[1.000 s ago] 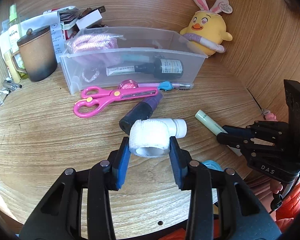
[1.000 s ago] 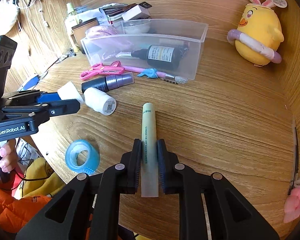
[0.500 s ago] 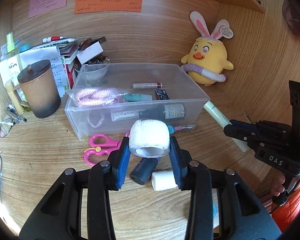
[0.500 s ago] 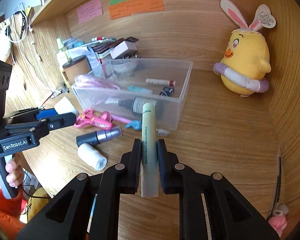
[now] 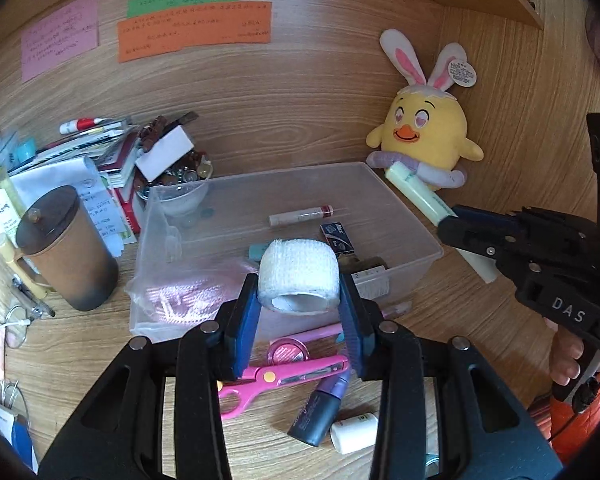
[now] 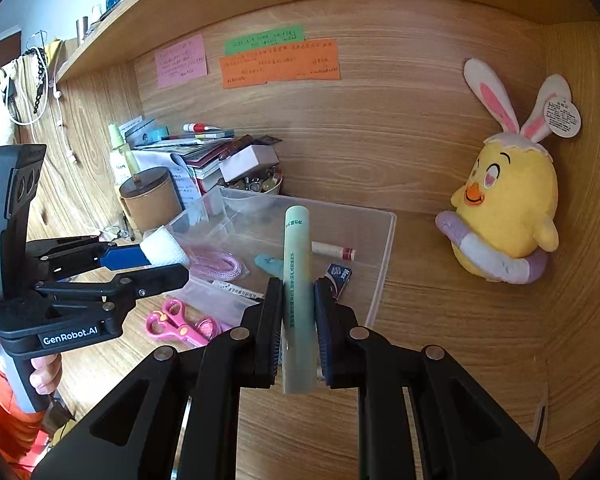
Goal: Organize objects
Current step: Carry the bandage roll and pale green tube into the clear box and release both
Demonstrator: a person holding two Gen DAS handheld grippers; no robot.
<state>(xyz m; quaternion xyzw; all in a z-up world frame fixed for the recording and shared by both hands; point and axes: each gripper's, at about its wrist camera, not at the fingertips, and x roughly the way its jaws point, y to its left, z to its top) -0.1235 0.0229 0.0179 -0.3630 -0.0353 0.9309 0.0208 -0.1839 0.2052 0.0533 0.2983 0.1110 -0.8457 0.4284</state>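
Left gripper (image 5: 299, 300) is clamped on a white bandage roll (image 5: 298, 276) above the clear bin (image 5: 414, 224), while the right gripper (image 6: 298, 312) is squeezing a pale green tube (image 6: 298, 280) over the bin's near edge.

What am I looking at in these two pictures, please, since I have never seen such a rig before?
No robot here: a person holds a two-finger clamp tool in each hand, and each tool carries a wide-angle camera looking along its fingers. One picture comes from the left tool, one from the right, so each also shows the other tool from the side.

The left gripper is shut on a white bandage roll. The right gripper is shut on a pale green tube. Both hang over a clear bin on a wooden desk.

Beside the bin lie pink scissors and a purple-and-black tube. A lidded brown mug and a yellow plush chick stand nearby.
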